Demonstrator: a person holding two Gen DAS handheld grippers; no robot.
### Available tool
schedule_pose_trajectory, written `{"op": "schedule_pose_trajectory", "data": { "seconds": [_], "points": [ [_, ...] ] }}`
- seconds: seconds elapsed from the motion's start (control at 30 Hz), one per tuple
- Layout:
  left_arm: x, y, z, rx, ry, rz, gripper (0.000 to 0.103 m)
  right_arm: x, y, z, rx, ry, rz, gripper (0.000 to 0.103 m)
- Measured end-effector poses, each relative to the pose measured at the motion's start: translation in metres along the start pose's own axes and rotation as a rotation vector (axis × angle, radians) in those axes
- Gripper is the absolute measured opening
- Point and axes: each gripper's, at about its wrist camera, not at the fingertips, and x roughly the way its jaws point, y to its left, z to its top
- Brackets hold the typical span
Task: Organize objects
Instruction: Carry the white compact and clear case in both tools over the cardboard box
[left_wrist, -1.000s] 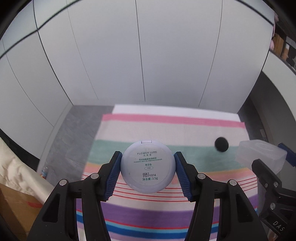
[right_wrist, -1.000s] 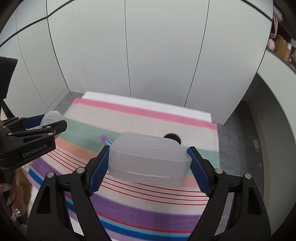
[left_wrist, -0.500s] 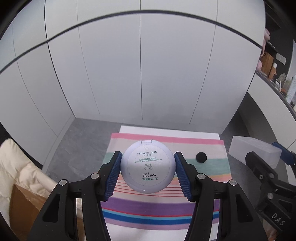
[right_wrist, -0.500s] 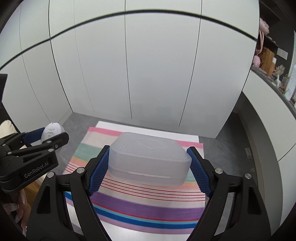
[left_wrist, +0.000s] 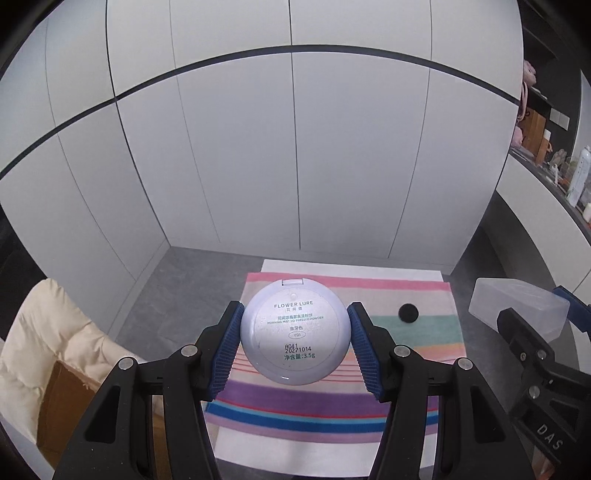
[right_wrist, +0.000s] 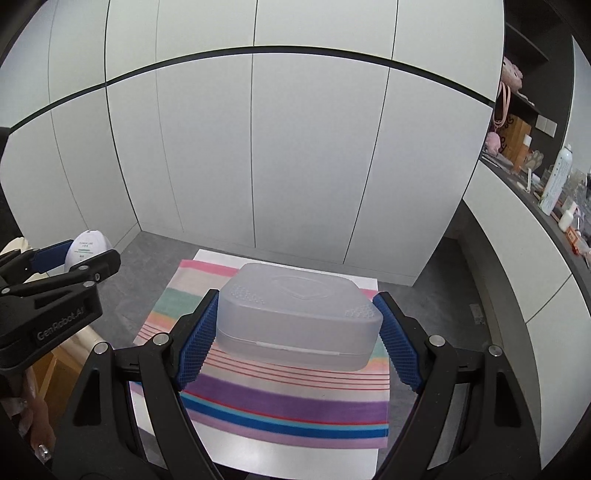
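Glossy smooth plastic on the powder compact (left_wrist: 294, 334) I'm holding, frosted matt plastic on my storage box (right_wrist: 297, 317), ribbed blue rubbery pads (left_wrist: 226, 350) on matt black plastic claws, soft woven striped cloth (left_wrist: 424, 354) below me, satin white cabinet panels (left_wrist: 240, 147) ahead.

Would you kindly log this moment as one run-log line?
left gripper: shut on powder compact | right gripper: shut on frosted plastic box | both held above striped cloth | black disc on cloth

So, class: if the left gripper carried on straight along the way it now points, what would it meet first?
Probably the striped cloth below: the left gripper, shut on the powder compact, aims down at it. Depth is unclear.
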Motion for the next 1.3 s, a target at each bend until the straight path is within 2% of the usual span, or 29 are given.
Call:
{"op": "schedule_pose_trajectory", "data": {
  "seconds": [0.23,0.3,0.4,0.67,0.73,0.8,0.97,1.03,1.07,1.3],
  "points": [
    [-0.028,0.013,-0.024,0.015,-0.017,0.014,0.058,-0.023,0.002,-0.024,0.021,0.003,-0.005,0.084],
    [-0.046,0.017,-0.039,0.02,-0.045,0.066,0.058,-0.03,0.002,-0.034,0.024,0.005,-0.011,0.084],
    [-0.067,0.018,-0.058,0.045,-0.064,0.092,0.058,-0.042,0.002,-0.051,0.032,0.019,0.004,0.084],
    [-0.114,0.027,-0.101,0.067,-0.06,0.049,0.058,-0.076,0.0,-0.1,0.075,0.063,0.068,0.084],
    [-0.117,0.032,-0.112,0.055,-0.041,0.038,0.058,-0.086,0.001,-0.113,0.081,0.073,0.065,0.084],
    [-0.12,0.041,-0.129,0.043,-0.021,0.061,0.058,-0.093,0.004,-0.126,0.071,0.087,0.069,0.084],
    [-0.109,0.057,-0.159,0.018,0.052,0.054,0.058,-0.112,0.011,-0.163,0.077,0.139,0.129,0.084],
    [-0.103,0.062,-0.166,0.013,0.071,0.053,0.058,-0.121,0.009,-0.178,0.122,0.172,0.231,0.084],
    [-0.1,0.065,-0.17,0.012,0.081,0.057,0.058,-0.124,0.009,-0.182,0.129,0.177,0.247,0.084],
    [-0.087,0.09,-0.181,-0.007,0.127,0.063,0.058,-0.134,0.026,-0.183,0.083,0.146,0.222,0.084]
  ]
}}
